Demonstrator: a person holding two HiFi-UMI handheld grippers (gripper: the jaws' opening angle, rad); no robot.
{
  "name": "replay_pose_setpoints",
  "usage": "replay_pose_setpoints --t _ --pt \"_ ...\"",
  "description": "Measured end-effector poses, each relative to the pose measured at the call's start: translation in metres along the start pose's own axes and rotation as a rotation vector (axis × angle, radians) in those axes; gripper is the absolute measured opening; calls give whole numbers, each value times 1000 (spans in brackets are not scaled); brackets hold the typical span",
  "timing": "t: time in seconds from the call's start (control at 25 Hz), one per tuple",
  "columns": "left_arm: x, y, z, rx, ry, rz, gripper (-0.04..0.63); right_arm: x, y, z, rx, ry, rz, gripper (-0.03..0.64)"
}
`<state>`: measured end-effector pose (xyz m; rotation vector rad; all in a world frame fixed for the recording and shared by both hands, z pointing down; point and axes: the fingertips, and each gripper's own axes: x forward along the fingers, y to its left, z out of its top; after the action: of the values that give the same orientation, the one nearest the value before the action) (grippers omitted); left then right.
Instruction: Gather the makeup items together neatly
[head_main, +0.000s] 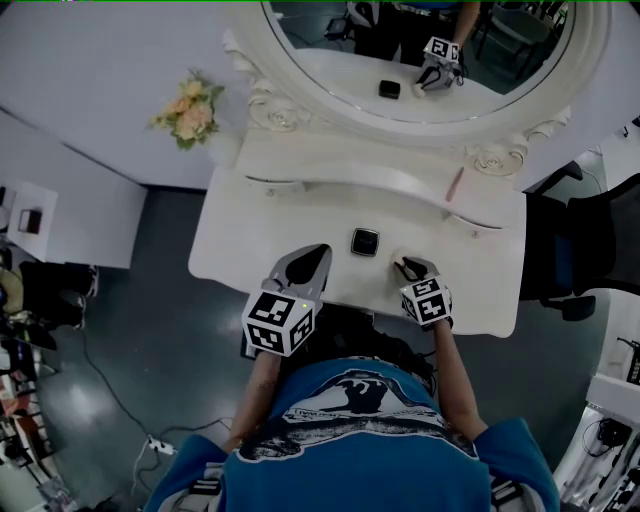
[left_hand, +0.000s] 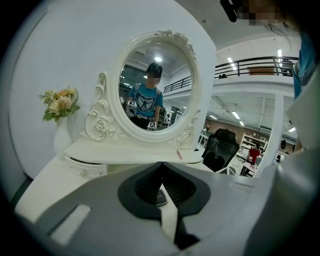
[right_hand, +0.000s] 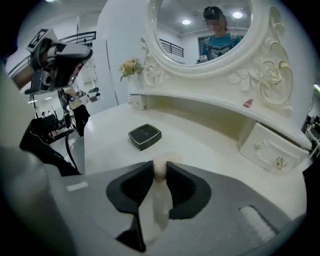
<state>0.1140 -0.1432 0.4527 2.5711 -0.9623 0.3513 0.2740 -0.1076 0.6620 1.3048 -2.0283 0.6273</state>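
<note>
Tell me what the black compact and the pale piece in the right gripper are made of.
The black compact: likely hard plastic, glossy; its flat lid shows faint sheen. The pale piece: perhaps soft sponge, matte, no glare; uncertain.

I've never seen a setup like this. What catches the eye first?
A big oval mirror in a carved white frame stands at the back of the white dressing table. A black compact lies mid-table. Just right of it, the right hand-held gripper pinches a small pale item.
</note>
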Motion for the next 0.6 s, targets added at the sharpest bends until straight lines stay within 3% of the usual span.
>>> replay_pose_setpoints --t 0.44,0.6 --pt "13 -9 2 2 -6 19 14 -9 -6 0 149 -69 72 137" --pt "18 -12 3 8 -5 16 14 -17 -9 -2 144 -41 89 198"
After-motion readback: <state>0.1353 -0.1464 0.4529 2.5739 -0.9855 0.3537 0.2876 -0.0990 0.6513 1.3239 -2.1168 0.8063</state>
